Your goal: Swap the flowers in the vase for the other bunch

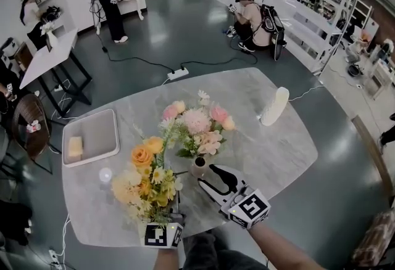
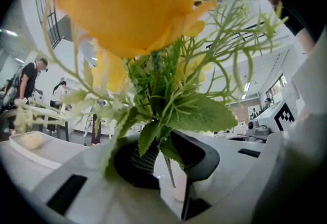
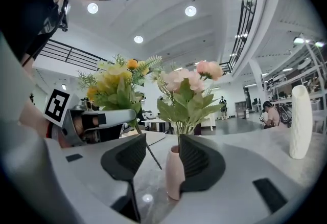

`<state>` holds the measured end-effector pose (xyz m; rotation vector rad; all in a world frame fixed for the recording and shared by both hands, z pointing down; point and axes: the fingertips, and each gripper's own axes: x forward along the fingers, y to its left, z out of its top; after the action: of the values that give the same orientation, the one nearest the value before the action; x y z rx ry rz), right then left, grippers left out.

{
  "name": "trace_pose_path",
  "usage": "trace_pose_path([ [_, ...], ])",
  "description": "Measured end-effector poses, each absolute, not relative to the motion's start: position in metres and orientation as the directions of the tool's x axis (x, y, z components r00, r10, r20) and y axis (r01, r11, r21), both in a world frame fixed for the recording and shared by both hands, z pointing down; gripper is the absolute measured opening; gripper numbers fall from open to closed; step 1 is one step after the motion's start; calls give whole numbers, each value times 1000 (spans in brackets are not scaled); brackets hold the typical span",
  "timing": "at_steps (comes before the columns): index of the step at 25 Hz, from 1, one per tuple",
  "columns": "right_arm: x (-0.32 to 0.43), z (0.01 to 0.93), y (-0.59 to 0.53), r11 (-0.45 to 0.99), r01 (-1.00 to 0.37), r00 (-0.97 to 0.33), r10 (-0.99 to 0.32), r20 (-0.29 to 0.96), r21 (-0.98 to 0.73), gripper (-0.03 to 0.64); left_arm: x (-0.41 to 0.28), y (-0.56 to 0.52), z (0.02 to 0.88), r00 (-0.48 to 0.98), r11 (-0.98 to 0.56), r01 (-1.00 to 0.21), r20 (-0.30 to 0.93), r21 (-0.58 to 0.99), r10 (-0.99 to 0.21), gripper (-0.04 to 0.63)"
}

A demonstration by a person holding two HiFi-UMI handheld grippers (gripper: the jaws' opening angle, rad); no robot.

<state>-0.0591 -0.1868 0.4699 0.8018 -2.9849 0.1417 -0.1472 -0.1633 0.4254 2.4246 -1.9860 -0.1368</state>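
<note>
Head view: the pink vase (image 1: 198,166) holding the pink flowers (image 1: 199,124) stands mid-table on the marble table (image 1: 271,151), toward its near edge. The right gripper (image 1: 207,175) reaches in from the vase's 4 o'clock — fingers spread, with the vase between them close to one pad and not squeezed. At the vase's 7 o'clock, the left gripper (image 1: 174,216) is clenched on the stems of the yellow bunch (image 1: 147,179) — blooms up, beside the vase.
</note>
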Motion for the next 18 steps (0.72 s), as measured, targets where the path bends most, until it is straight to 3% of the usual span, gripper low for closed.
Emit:
trace_pose_path([
  [4, -52, 469, -180, 862, -502, -864, -498, 68, -68, 197, -141, -156, 427, 190, -194, -979, -59, 56, -980, 81],
  [18, -42, 455, -159, 863, -500, -866, -496, 60, -78, 47, -130, -130, 420, 178, -181, -982, -55, 53, -983, 81],
])
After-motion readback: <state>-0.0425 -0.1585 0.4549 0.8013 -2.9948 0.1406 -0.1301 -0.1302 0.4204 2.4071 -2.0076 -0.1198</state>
